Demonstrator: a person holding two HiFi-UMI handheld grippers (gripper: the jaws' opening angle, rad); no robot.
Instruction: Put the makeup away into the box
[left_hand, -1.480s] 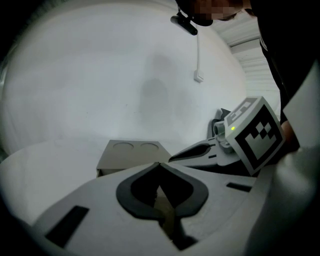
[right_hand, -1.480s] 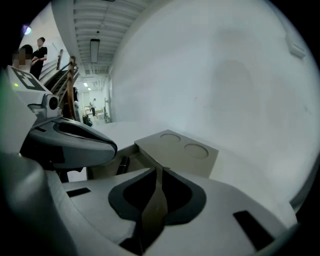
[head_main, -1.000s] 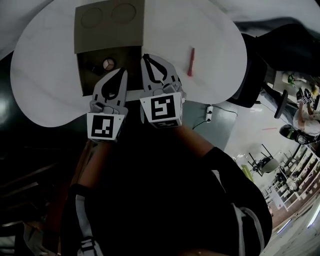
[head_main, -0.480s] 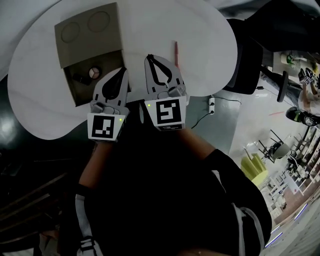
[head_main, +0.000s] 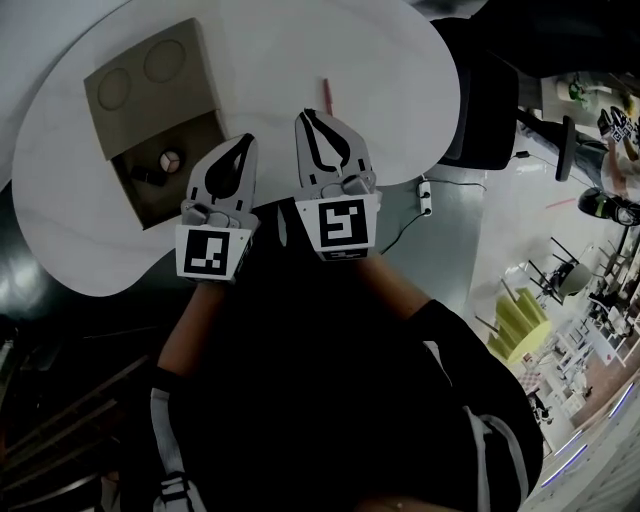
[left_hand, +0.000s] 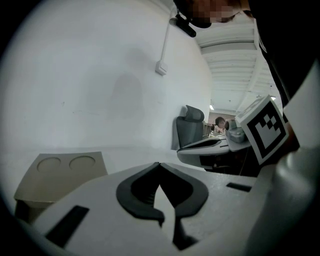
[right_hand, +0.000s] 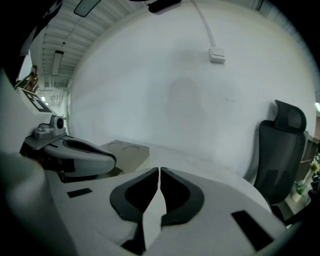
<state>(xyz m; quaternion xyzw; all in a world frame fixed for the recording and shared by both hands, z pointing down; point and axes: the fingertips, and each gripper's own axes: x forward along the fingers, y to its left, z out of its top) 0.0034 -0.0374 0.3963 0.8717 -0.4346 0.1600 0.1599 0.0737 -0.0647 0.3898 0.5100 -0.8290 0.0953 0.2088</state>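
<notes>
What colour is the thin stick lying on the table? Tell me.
The stick is red; clearest in the head view.

Looked dim and underexposed in the head view, apart from the bright, washed-out white table (head_main: 280, 60). Bent hard toward the edges, with black vignetted corners in both gripper views. Took soft light from ceiling strips (right_hand: 56, 62); threw only faint shadows. Blurred close to the lens.

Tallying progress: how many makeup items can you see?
3: a round item and a dark item inside the box, a pink stick on the table. Others may hide under the flap.
</notes>
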